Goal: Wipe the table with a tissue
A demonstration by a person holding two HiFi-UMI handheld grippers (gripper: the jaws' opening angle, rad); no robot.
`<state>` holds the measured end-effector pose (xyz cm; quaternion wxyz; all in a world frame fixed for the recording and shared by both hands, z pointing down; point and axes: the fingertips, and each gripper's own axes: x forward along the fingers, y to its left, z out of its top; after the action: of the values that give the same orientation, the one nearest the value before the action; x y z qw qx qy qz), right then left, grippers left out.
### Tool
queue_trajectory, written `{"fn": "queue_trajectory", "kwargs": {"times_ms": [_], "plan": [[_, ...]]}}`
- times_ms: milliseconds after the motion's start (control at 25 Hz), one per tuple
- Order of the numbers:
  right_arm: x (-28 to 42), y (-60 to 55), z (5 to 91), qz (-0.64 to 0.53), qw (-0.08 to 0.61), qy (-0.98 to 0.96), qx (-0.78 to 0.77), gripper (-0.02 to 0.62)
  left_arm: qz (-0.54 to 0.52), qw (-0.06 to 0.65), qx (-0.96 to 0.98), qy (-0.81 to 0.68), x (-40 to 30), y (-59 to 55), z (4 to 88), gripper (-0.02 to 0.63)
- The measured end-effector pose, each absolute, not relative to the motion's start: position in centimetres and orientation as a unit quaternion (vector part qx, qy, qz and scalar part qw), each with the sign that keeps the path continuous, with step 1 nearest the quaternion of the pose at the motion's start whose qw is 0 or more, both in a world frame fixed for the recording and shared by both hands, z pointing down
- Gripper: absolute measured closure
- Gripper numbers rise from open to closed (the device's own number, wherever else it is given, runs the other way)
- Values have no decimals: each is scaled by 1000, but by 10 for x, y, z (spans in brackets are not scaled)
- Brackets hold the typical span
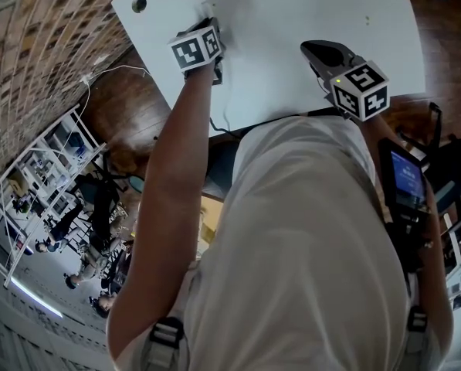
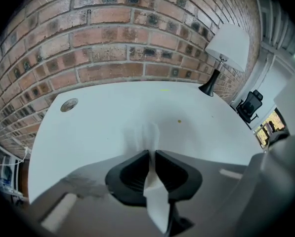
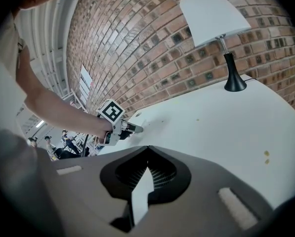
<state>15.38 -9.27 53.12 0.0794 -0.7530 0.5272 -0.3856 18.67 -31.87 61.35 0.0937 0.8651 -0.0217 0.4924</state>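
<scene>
A white table (image 1: 292, 22) stands against a brick wall. My left gripper (image 2: 152, 154) is shut on a white tissue (image 2: 146, 135), whose free end sticks out past the jaw tips and lies blurred on the tabletop. From the head view this gripper (image 1: 213, 25) points steeply down at the far left part of the table. The right gripper view shows it (image 3: 135, 128) with the tissue (image 3: 139, 124) at its tip. My right gripper (image 3: 147, 151) hovers over the near right part of the table (image 3: 226, 127); its jaws meet at the tips and nothing sticks out from them.
A white-shaded lamp (image 2: 226, 48) on a black stem stands at the table's far right by the brick wall (image 2: 112, 38). A round cable hole (image 2: 68, 104) lies at the far left. Small yellowish specks (image 3: 267, 154) dot the tabletop. An office chair (image 2: 248, 105) stands beyond the right edge.
</scene>
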Motion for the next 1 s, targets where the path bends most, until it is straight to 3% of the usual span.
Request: {"fn": "queue_trajectory", "kwargs": {"times_ms": [200,360,600,1000], "plan": [[155,-97,529,-387,81,527,-752,588,502,126,855,-1,172,-296,611,558],[157,-97,528,-384,81,527,-754,588,448,135,883,45,165,-276,604,557],[166,-91,529,-382,84,519,-760,588,399,165,902,-23,167,-316,586,554],[171,-90,529,-382,88,512,-764,588,449,93,883,-95,167,-395,600,554]]}}
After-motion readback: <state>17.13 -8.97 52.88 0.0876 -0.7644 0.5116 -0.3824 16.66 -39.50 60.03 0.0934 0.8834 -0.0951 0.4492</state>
